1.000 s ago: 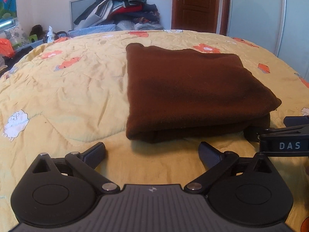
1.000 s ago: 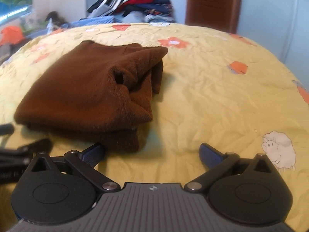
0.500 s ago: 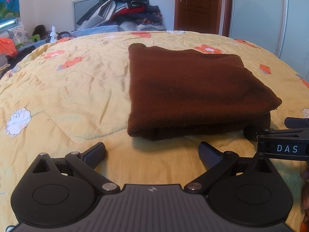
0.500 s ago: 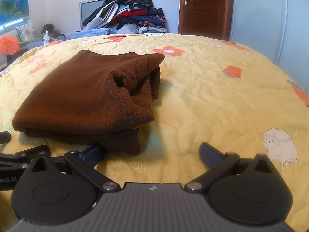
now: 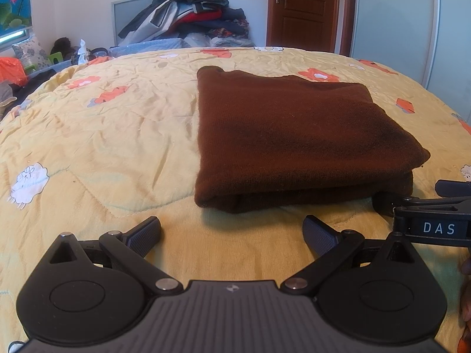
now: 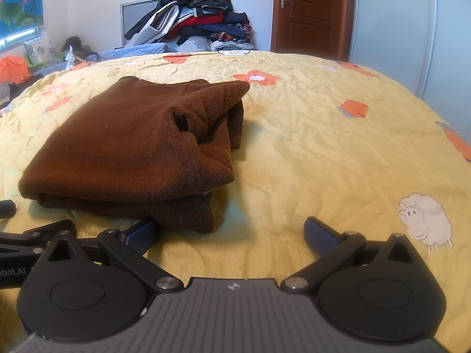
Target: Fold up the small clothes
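Your left gripper [image 5: 232, 231]: fingers wide apart, empty, over yellow quilt [image 5: 103, 147] just short of brown garment [image 5: 294, 138]. Your right gripper [image 6: 231, 232]: fingers wide apart, empty; left fingertip [image 6: 141, 232] just beside garment's near corner, contact unclear. Garment lies folded on quilt. Clothes pile [image 6: 200, 26] beyond bed.
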{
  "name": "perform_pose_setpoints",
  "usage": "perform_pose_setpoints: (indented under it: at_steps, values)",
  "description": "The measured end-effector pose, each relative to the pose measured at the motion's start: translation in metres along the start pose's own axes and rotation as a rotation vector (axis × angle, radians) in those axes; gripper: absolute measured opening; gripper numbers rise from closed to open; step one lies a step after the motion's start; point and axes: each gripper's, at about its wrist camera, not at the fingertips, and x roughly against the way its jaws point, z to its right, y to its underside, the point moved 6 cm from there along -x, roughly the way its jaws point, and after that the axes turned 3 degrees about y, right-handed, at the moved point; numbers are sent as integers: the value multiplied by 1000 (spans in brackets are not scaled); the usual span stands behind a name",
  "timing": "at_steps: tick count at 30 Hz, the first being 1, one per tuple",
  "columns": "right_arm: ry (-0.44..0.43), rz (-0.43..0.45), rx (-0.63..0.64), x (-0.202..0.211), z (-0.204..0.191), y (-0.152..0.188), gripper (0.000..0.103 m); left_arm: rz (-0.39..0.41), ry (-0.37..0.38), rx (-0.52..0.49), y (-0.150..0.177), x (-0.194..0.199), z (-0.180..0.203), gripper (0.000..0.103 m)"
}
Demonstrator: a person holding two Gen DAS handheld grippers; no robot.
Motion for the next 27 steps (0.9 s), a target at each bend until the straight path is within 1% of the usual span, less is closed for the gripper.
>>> perform_pose_setpoints:
  at_steps: [27]
  values:
    - [0,1,0,0,0,0,103,-2,-5,6,-1,-1,0,103]
